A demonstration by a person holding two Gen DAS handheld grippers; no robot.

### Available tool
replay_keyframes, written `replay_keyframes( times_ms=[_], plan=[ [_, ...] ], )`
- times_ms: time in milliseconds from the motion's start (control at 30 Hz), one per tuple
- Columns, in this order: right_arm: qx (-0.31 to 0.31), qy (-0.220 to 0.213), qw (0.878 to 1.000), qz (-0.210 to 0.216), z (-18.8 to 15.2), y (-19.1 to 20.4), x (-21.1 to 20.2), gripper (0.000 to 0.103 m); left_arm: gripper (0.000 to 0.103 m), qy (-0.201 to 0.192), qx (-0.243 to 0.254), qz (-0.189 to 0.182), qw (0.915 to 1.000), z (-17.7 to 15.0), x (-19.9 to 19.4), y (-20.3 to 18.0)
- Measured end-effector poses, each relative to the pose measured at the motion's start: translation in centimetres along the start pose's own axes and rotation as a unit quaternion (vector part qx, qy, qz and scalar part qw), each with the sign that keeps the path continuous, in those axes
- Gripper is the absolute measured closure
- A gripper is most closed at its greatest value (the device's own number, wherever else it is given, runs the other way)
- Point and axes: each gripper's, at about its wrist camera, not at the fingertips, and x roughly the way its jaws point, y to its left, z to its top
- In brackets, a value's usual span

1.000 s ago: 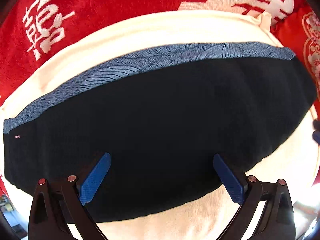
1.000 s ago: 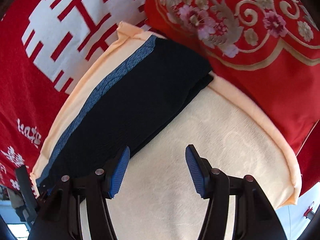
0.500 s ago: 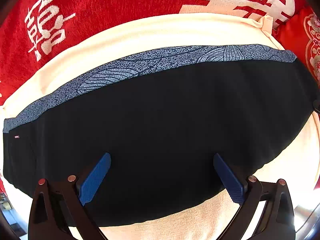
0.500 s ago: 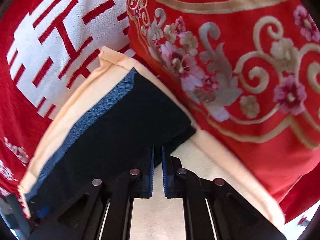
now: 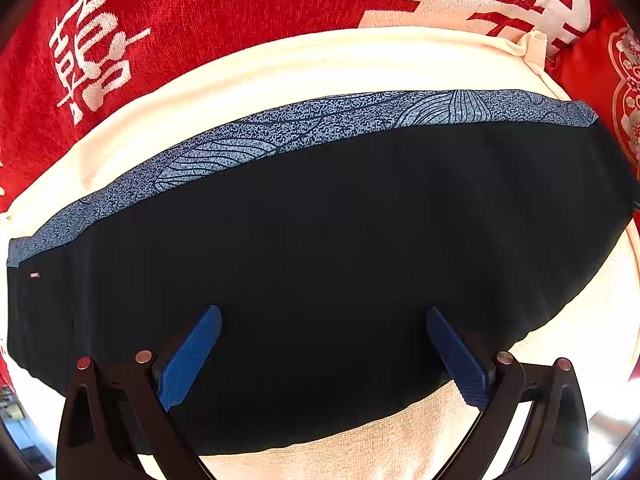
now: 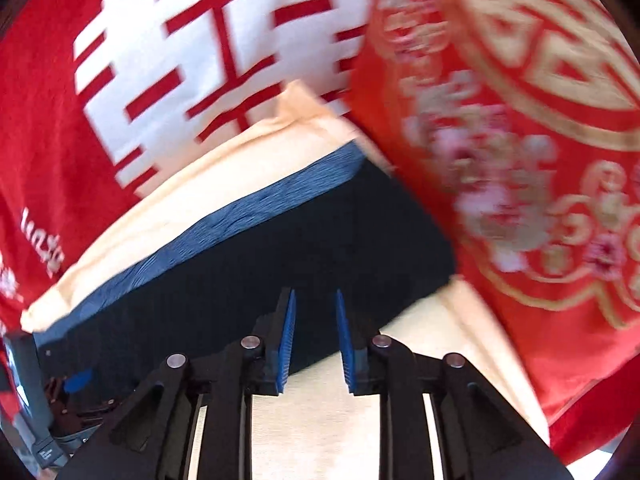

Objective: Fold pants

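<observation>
Left wrist view: the pants [image 5: 320,264], dark navy with a speckled blue patterned band [image 5: 304,128] along their upper edge, lie folded in a broad flat shape across the centre of the frame. They rest on a cream cloth [image 5: 280,68] that shows above and below them. The left tongs [image 5: 324,352] stand at the lower centre with both blue pads spread wide, released, nothing between them; the pads sit over the lower part of the dark fabric.

Surroundings in this view: a red blanket [image 5: 200,8] with white characters fills the upper left and upper centre. A red cushion [image 5: 616,92] with pale ornament sits at the right edge, just beside the right end of the pants.

Right wrist view, blurred by motion: the pants [image 6: 280,264] run diagonally from lower left to centre right on the cream cloth [image 6: 304,420]. The right tongs [image 6: 315,340] are at lower centre, jaws opening, with a narrow gap between the pads. No fabric is gripped; the lower edge of the pants lies behind the gap. The red cushion [image 6: 520,160] with gold and pink flowers crowds the right side, its edge overlapping the far corner of the pants. The red blanket [image 6: 60,120] occupies the upper left. A dark grey device [image 6: 28,380] shows at the lower left edge; its nature cannot be told.
</observation>
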Motion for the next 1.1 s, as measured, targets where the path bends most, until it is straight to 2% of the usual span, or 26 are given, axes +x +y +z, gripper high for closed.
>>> replay_keyframes(
  times_ms=[67,167,267,333,400,600,900,1100],
  plan=[
    [-0.015,0.023,1.000,-0.008,-0.1,0.8,1.4,0.072,0.000,0.001,0.000,-0.001,1.0000,0.0,0.1,0.1],
    [-0.023,0.044,0.998,-0.024,-1.0,0.6,2.9,0.073,0.000,0.001,0.000,-0.003,1.0000,-0.1,0.0,0.0],
    [-0.009,0.045,0.999,-0.013,-1.5,-0.2,2.6,0.072,0.000,0.000,0.000,-0.005,1.0000,-0.2,0.0,0.0],
    [0.002,0.053,0.999,-0.005,-1.7,-0.4,2.3,0.069,0.000,-0.001,0.000,-0.006,1.0000,-0.2,0.0,0.1],
    [0.011,0.056,0.998,-0.003,-2.1,-0.4,1.9,0.060,0.000,0.000,-0.001,-0.007,1.0000,-0.2,0.0,0.2],
    [0.027,0.064,0.998,0.003,-3.4,0.2,1.0,0.052,0.000,0.002,0.000,-0.009,1.0000,-0.3,0.1,0.5],
    [0.056,0.091,0.993,0.054,-6.5,0.0,0.1,0.049,0.000,0.001,-0.002,-0.007,1.0000,-0.3,0.2,0.9],
    [0.115,0.105,0.982,0.106,-8.0,-1.6,0.6,0.049,0.000,0.001,-0.003,-0.003,1.0000,-0.1,0.3,0.8]
  ],
)
